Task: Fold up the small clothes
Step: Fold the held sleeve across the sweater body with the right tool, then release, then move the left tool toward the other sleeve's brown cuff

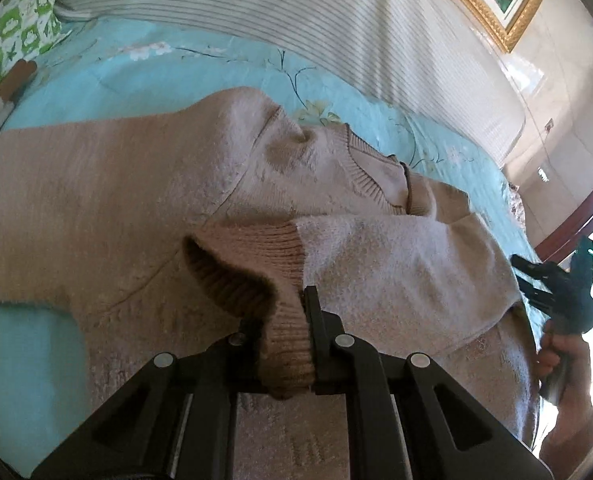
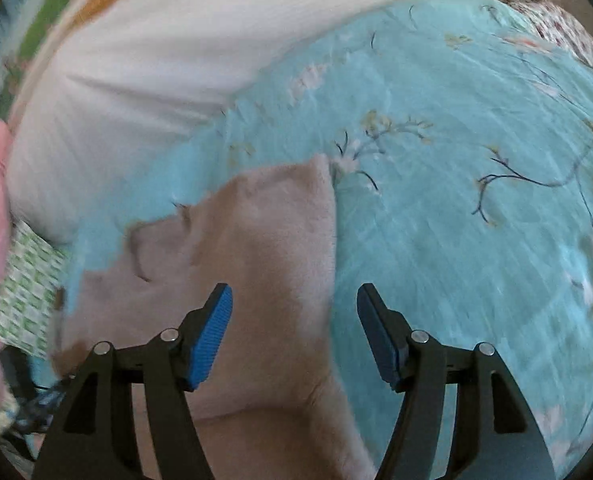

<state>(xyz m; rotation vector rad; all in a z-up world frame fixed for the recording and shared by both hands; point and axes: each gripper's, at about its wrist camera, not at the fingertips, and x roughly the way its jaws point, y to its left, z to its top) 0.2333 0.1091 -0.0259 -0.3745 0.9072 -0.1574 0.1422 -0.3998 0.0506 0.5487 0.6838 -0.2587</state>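
While your left gripper pinches the sweater cuff mid sleeve-fold, your right gripper hangs spread; lay the cuff across the body.

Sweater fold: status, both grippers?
Left gripper shut on sleeve cuff, drawn across the sweater. Right gripper open, empty, over sweater edge on the bedspread. Nothing in the way.

Left black two-finger claw clamped on ribbed tan cuff of fuzzy beige knit sweater, spread ahead over turquoise floral bedsheet; striped white pillow beyond.
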